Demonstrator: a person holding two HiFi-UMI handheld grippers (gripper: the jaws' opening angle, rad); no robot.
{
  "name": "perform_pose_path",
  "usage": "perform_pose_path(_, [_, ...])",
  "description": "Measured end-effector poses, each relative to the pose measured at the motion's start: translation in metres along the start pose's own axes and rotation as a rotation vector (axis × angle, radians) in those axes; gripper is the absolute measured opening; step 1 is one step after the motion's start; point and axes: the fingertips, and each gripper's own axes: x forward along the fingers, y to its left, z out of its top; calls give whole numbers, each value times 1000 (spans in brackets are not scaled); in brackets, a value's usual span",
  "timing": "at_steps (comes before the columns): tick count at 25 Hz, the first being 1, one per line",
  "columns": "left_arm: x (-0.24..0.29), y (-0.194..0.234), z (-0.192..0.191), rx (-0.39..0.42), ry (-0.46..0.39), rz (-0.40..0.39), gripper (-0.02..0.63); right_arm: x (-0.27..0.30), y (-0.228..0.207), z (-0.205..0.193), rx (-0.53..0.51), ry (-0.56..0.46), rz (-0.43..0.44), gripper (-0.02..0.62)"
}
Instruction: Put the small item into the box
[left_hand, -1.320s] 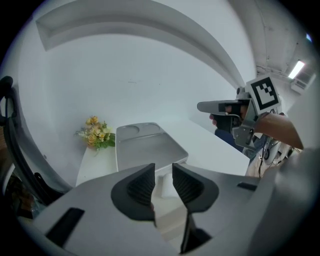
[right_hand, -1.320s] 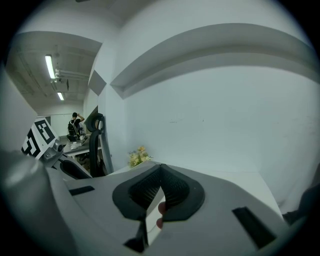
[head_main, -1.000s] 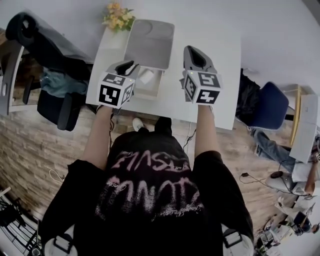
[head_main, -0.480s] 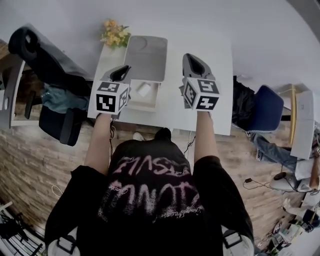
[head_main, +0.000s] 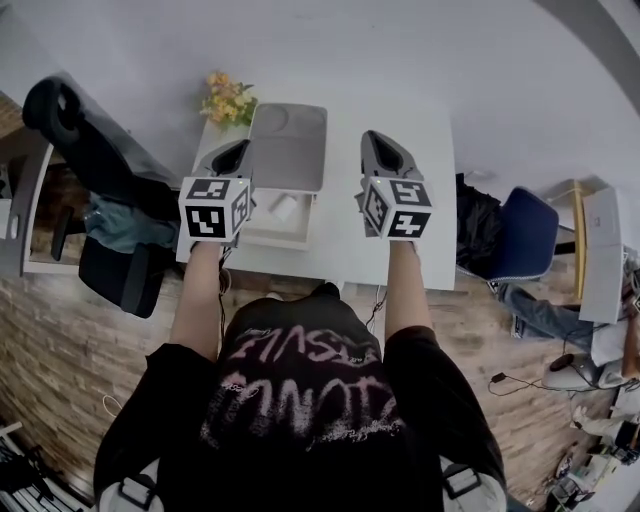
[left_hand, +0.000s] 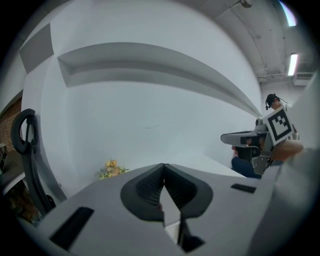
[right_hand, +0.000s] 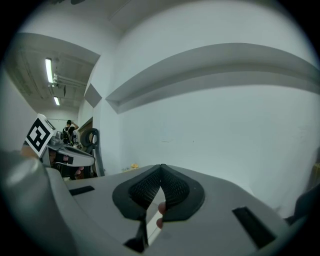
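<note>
The head view looks from high up, steeply down onto the table (head_main: 340, 255), and is not close to it. The left gripper view rides on the left gripper (left_hand: 163, 166). It looks along the jaws, very close to them, at the white wall (left_hand: 150, 115). The right gripper view does the same on the right gripper (right_hand: 160, 167). All three views show the flowers (head_main: 228, 98). Each gripper view also sees the other gripper at its edge.
</note>
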Motion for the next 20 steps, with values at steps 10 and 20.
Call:
perform_pose_path(10, [-2, 2, 30, 37, -63, 24, 3, 0, -7, 10, -2, -21, -4, 9])
perform_pose_path(20, [-4, 0, 48, 48, -112, 35, 2, 0, -7, 21, -20, -48, 0, 9])
